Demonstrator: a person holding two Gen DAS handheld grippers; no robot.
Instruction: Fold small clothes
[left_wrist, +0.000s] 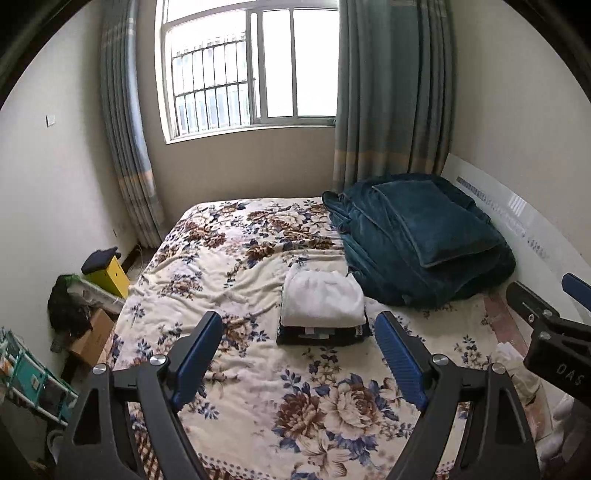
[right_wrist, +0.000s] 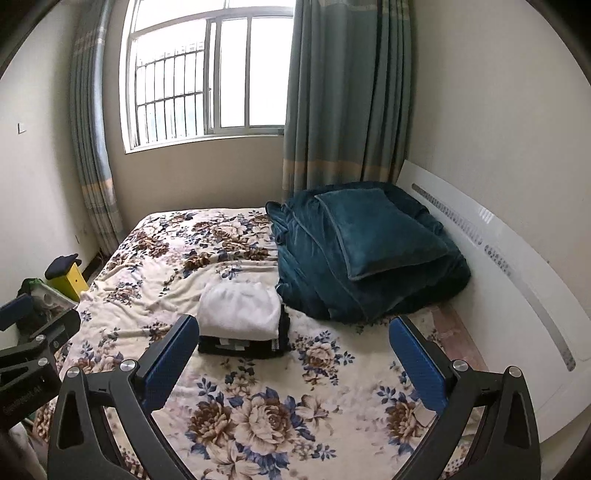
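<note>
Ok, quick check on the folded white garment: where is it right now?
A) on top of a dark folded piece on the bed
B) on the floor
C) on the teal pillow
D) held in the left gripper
A: the white garment lies on the dark folded piece on the floral bed, with the left gripper and right gripper both open and empty.

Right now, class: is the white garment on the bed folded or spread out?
Folded. The white garment is a neat, compact rectangle stacked on a dark folded garment on the bed.
</note>
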